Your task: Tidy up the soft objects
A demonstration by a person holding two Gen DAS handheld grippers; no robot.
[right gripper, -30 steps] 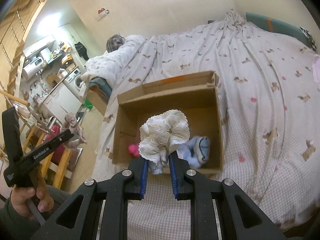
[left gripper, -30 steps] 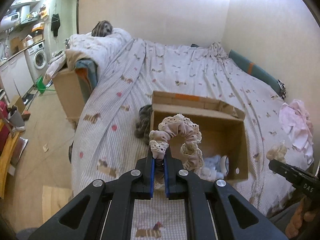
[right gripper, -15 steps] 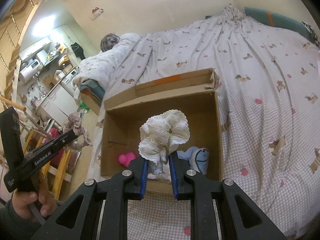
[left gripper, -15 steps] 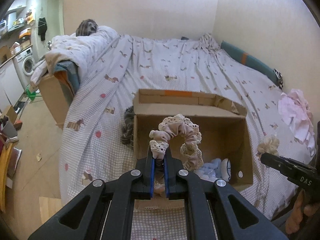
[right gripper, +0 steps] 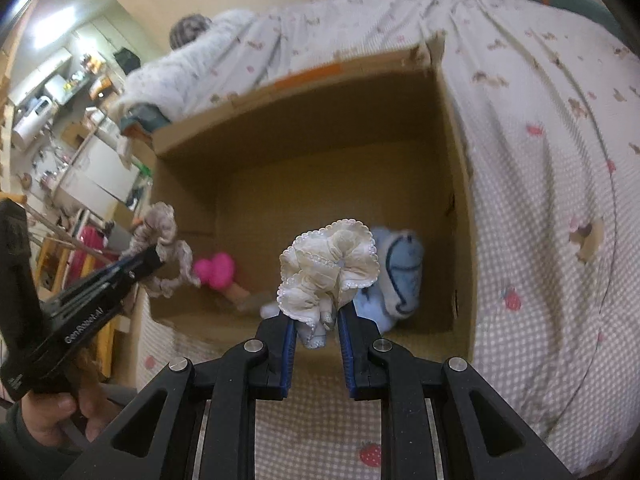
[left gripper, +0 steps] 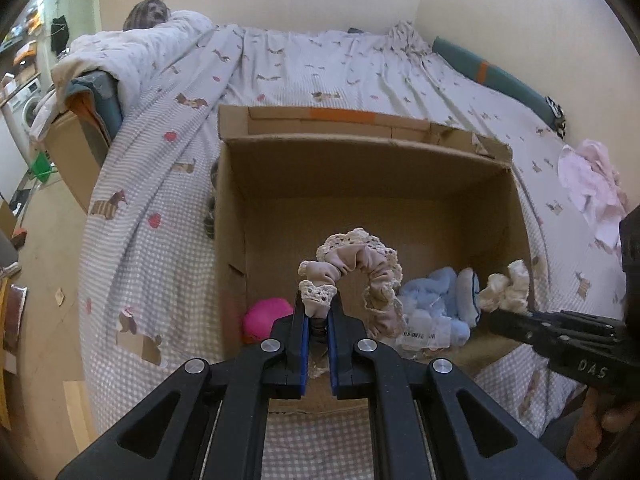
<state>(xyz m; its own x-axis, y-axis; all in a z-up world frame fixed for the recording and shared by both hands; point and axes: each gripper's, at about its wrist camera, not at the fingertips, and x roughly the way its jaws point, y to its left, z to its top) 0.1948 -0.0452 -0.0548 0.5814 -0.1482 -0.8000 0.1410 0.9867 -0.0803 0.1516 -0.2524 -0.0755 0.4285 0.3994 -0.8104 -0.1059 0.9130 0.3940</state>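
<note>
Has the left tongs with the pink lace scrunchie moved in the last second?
Yes. The left tongs, shut on the pink scrunchie, have dropped toward the cardboard box, whose opening now fills far more of that view.

A bedspread (left gripper: pixel 304 60) printed with little dogs and red spots covers the bed. A teal bolster (left gripper: pixel 492 76) with an orange band lies along the wall. At the left a washing machine (left gripper: pixel 28 108) stands beyond bare floor, and something green (left gripper: pixel 40 166), perhaps a basket, sits near it.
</note>
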